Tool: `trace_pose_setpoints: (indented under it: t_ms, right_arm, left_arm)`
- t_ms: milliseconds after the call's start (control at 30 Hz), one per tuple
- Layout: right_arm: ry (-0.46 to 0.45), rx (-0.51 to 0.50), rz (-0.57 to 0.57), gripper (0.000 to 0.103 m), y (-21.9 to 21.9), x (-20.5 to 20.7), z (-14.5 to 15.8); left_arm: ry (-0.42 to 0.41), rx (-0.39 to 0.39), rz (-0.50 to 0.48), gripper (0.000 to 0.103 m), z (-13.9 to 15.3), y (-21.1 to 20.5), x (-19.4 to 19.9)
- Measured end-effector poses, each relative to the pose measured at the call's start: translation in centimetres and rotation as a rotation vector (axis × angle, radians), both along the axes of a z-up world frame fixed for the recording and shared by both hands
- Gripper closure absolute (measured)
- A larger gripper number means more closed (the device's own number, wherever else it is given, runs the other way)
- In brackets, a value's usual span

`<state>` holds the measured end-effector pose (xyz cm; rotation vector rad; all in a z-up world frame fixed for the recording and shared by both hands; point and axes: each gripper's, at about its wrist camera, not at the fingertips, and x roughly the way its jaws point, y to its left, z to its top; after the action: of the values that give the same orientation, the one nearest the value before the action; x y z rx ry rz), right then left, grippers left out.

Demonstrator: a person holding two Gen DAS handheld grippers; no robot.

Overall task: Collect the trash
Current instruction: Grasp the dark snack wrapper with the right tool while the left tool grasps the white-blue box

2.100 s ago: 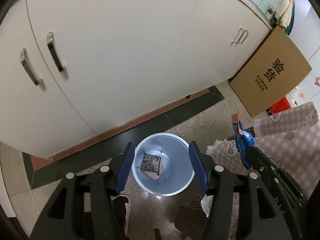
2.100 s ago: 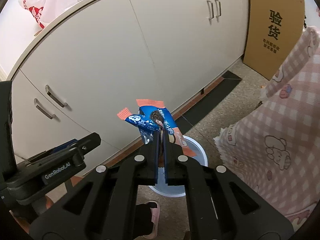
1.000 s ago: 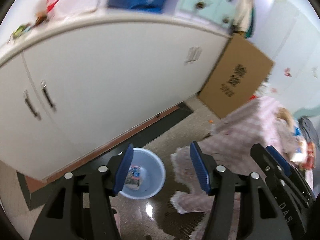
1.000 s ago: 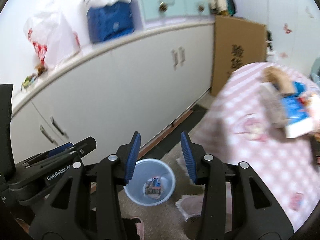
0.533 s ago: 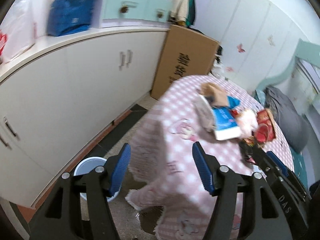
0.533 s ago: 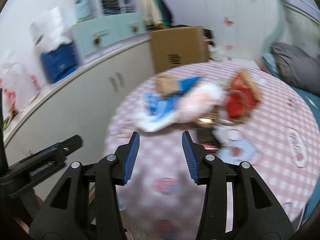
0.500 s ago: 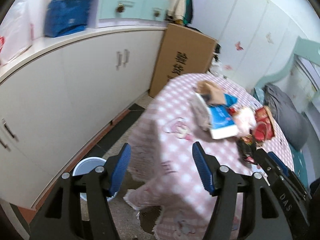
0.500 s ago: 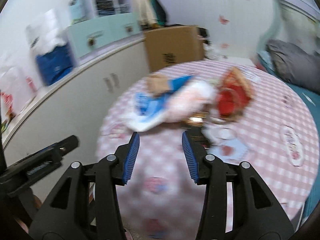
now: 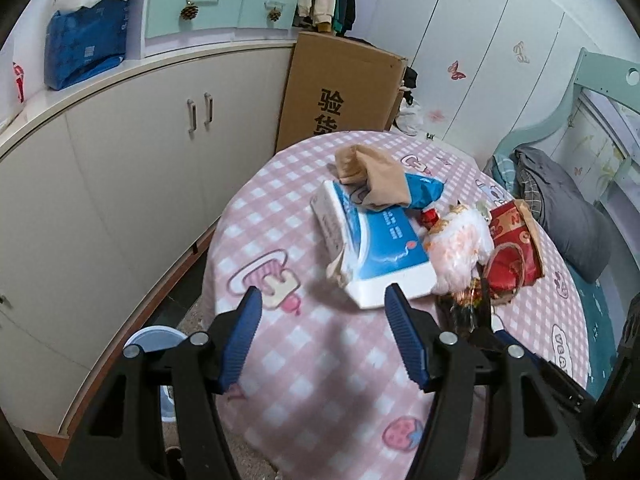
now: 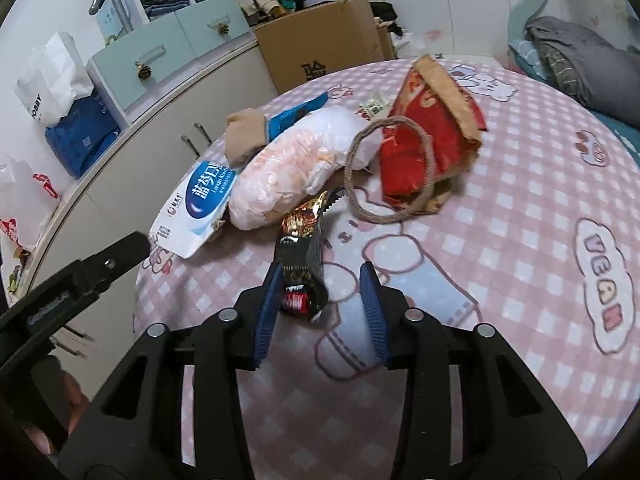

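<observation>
A round table with a pink checked cloth (image 9: 320, 352) carries a pile of trash. A black and gold snack wrapper (image 10: 302, 264) lies just ahead of my open right gripper (image 10: 320, 300), its near end between the fingertips, untouched. Behind it are a white plastic bag (image 10: 296, 164), a blue and white mask pack (image 10: 200, 204), a beige sock (image 10: 244, 136) and a red paper bag (image 10: 424, 136). My left gripper (image 9: 322, 340) is open and empty above the table's near part. The pale blue bin (image 9: 154, 338) stands on the floor at the lower left.
White cabinets (image 9: 100, 184) run along the left wall with a cardboard box (image 9: 340, 92) leaning at their end. A bed with grey bedding (image 9: 560, 204) lies to the right of the table. Wardrobe doors (image 9: 480, 52) stand at the back.
My right gripper let the blue wrapper go into the bin and opened. Both grippers swung up and right from the bin to the table; the right one now hovers at the black wrapper.
</observation>
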<state>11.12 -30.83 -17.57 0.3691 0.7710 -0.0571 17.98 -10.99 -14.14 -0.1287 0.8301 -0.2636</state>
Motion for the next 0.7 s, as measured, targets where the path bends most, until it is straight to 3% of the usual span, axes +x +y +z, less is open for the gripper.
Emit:
trace_pose_setpoints:
  t_ms: [167, 267, 333, 367, 700]
  right_arm:
    - [0.021, 0.007, 0.043, 0.072, 0.4, 1.1, -0.4]
    - [0.013, 0.016, 0.068, 0.085, 0.5, 1.4, -0.4]
    - [0.010, -0.005, 0.073, 0.087, 0.9, 1.4, -0.3]
    - [0.007, -0.016, 0.074, 0.088, 1.0, 1.4, -0.3]
    - [-0.044, 0.002, 0.046, 0.098, 0.8, -0.8, 0.5]
  left_arm:
    - [0.007, -0.015, -0.008, 0.043, -0.5, -0.7, 1.5]
    - [0.024, -0.025, -0.023, 0.066, -0.9, -1.2, 2.3]
    - [0.042, -0.029, -0.039, 0.084, -1.3, -1.4, 2.6]
    - [0.051, -0.033, -0.048, 0.087, -1.5, -1.5, 2.7]
    - [-0.012, -0.066, -0.083, 0.095, -0.2, -0.4, 0.2]
